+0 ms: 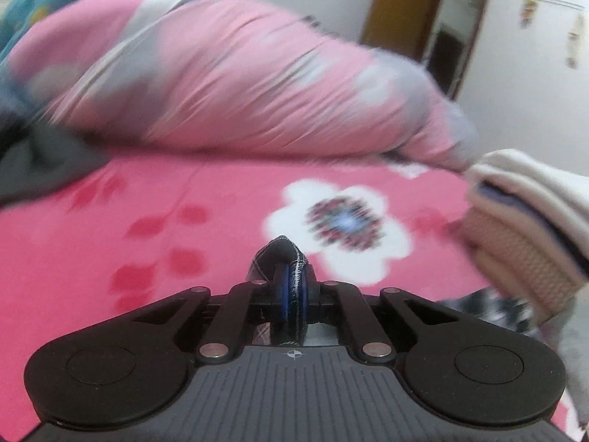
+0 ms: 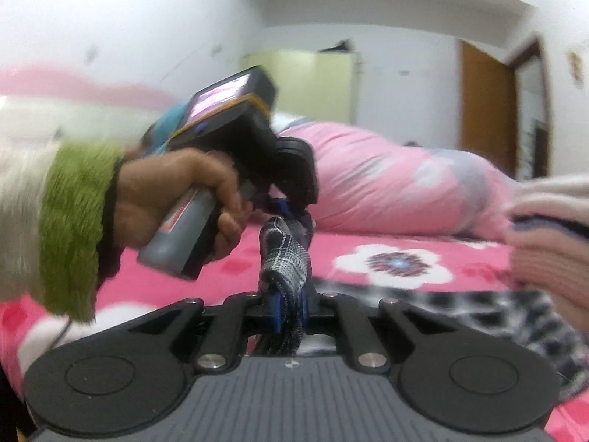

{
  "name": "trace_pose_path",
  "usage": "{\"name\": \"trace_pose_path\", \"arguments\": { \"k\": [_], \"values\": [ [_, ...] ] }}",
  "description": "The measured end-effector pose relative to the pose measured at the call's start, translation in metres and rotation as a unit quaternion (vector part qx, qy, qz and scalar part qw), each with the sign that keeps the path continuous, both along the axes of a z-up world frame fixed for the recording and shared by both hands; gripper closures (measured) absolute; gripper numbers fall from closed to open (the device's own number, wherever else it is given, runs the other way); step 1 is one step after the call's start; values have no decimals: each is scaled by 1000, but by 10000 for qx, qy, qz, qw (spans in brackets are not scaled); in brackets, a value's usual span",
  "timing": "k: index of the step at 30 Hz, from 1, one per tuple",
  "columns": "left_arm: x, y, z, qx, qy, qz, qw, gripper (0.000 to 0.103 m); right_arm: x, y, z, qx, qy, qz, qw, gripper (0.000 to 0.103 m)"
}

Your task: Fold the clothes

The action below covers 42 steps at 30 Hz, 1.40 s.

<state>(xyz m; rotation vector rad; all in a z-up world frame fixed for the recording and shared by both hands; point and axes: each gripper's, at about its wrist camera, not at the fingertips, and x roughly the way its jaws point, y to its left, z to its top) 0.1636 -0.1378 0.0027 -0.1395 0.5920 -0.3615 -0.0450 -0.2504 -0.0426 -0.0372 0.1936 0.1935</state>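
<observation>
A dark plaid garment (image 1: 291, 258) with white check lines is pinched in my left gripper (image 1: 293, 296), which is shut on a fold of it above the pink bed. My right gripper (image 2: 289, 313) is shut on another bunched part of the same plaid garment (image 2: 285, 258). In the right wrist view a hand (image 2: 176, 191) with a green fuzzy cuff holds the left gripper (image 2: 287, 210) just beyond my right one, and the cloth runs between the two. More of the plaid cloth (image 2: 478, 316) lies on the bed at the right.
A pink floral bedsheet (image 1: 184, 221) covers the bed. A rolled pink and grey quilt (image 1: 239, 73) lies along the far side. A stack of folded cream and knitted clothes (image 1: 522, 228) sits at the right. A dark garment (image 1: 40, 162) lies at the left. A brown door (image 2: 486, 107) stands behind.
</observation>
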Motion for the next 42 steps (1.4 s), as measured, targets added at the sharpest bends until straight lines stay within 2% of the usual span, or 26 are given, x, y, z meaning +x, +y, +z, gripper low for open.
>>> {"name": "trace_pose_path", "arguments": {
  "k": [4, 9, 14, 20, 23, 24, 25, 27, 28, 30, 32, 34, 35, 39, 42],
  "values": [
    [1, -65, 18, 18, -294, -303, 9991, 99, -1, -58, 11, 684, -146, -547, 9961, 94],
    [5, -146, 27, 32, -521, -764, 9957, 99, -6, -134, 15, 1461, -291, -1256, 9808, 94],
    [16, -205, 1, 300, -423, -1163, 9919, 99, -5, -196, 0, 2059, -263, -1875, 9601, 94],
    [31, -275, -33, 640, -266, -1628, 9842, 101, -1, -236, -34, 2481, 18, -2346, 9399, 94],
    [38, -306, -51, 806, -133, -1877, 9788, 91, 0, -257, -58, 2990, 280, -2530, 9197, 94],
    [40, -306, -55, 792, -69, -1934, 9779, 79, 0, -264, -66, 3203, 382, -2579, 9107, 94],
    [42, -300, -56, 721, -65, -1940, 9783, 72, 0, -272, -72, 3427, 449, -2608, 9014, 93],
    [44, -289, -57, 578, -57, -1950, 9791, 62, -4, -283, -79, 3774, 435, -2681, 8853, 91],
    [43, -282, -54, 506, -93, -1930, 9799, 50, -7, -289, -83, 3946, 427, -2716, 8768, 86],
    [37, -263, -40, 360, -240, -1841, 9820, 34, -12, -299, -90, 4262, 409, -2793, 8594, 77],
    [29, -236, -26, 373, -406, -1704, 9838, 26, -19, -304, -96, 4566, 346, -2772, 8447, 76],
    [20, -206, -12, 436, -578, -1551, 9852, 8, -23, -304, -97, 4617, 326, -2773, 8419, 76],
    [16, -191, -10, 414, -527, -1484, 9867, 3, -24, -303, -96, 4595, 342, -2788, 8426, 75],
    [1, -129, -23, 129, 192, -1252, 9919, 1, -28, -302, -87, 4485, 473, -2851, 8458, 64],
    [-10, -83, -32, -85, 731, -1073, 9915, 1, -34, -303, -75, 4359, 558, -2793, 8537, 60]
  ]
}}
